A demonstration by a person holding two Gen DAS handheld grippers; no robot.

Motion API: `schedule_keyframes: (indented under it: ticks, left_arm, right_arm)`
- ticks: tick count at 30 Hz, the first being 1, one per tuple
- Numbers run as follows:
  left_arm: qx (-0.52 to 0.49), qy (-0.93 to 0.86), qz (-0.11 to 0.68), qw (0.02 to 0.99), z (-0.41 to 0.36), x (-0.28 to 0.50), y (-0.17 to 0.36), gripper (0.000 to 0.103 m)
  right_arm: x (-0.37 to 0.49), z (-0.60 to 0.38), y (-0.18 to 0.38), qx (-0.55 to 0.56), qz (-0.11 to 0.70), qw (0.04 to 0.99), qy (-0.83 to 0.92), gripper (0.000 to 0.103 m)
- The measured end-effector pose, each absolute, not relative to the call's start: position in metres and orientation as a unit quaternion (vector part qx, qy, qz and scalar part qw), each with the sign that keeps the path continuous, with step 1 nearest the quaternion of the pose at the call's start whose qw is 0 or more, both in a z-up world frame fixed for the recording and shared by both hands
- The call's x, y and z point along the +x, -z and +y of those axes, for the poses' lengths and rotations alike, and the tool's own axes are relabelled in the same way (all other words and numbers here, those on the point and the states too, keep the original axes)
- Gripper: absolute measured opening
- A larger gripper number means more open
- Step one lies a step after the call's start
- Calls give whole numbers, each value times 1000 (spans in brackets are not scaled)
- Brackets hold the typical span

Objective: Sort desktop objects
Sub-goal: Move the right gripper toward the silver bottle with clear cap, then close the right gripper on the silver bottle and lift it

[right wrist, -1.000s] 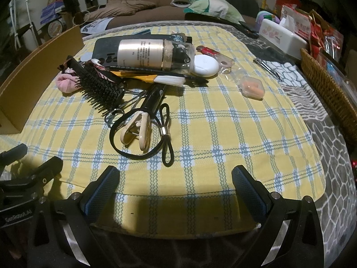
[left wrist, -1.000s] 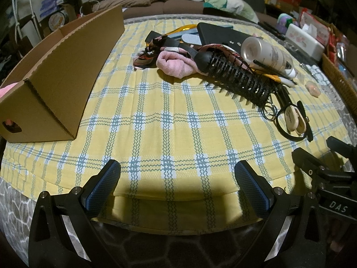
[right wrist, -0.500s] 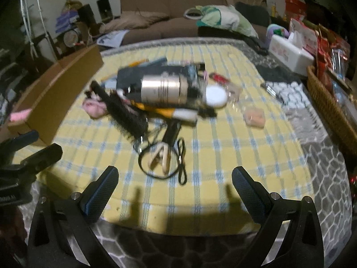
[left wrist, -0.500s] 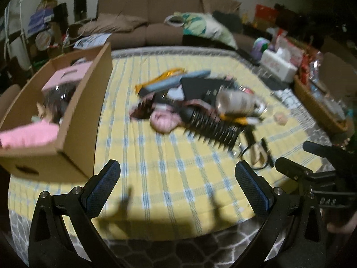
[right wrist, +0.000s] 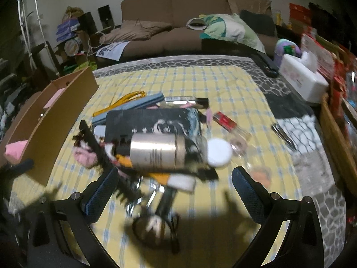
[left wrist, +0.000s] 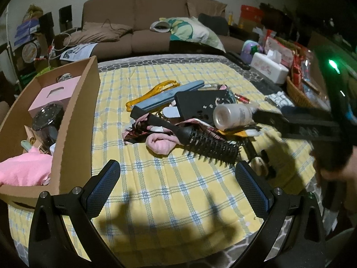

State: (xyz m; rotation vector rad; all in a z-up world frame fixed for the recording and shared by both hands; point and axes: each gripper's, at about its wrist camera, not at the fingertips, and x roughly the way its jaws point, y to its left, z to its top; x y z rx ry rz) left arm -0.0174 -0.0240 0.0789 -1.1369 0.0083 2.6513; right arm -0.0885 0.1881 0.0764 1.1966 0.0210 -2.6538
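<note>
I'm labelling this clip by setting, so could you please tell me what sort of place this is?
Most likely a home living room: a brown sofa with pillows stands behind a table under a yellow checked cloth, and a tissue box and cluttered shelves line the sides.

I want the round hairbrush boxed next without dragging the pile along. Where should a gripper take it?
Probably the bristle barrel of the round hairbrush, taken across its width from the near, open cloth side. Its handle end lies tucked under the black strap and against the pink cloth, so it looks harder to reach.

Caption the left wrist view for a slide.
Open left gripper above yellow plaid tablecloth, facing black round hairbrush beside brown cardboard box.
</note>
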Motion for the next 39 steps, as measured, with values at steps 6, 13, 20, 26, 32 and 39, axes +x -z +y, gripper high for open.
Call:
schedule_keyframes:
  ticks: [6, 13, 20, 26, 32, 39]
  left_arm:
    - [-391, -908, 6, 153, -16, -14, -67, 103]
    - [-404, -901, -21, 156, -23, -26, -58, 103]
    - [-404, -898, -25, 172, -14, -19, -61, 103]
    - [-418, -887, -37, 194, 10, -11, -56, 103]
    - [-422, -884, -31, 197, 11, -6, -53, 103]
    - [-424, -883, -30, 200, 11, -8, -48, 103]
  right_arm:
    - [-122, 172, -55, 424, 35, 107, 899, 103]
    - [-137, 172, -44, 425, 11, 119, 897, 102]
    - [-129, 182, -73, 413, -3, 133, 901, 46]
    - [-121, 207, -82, 445, -61, 123, 885, 82]
    - [-113, 226, -68, 430, -98, 112, 891, 94]
    - [-127, 188, -46, 424, 25, 148, 893, 101]
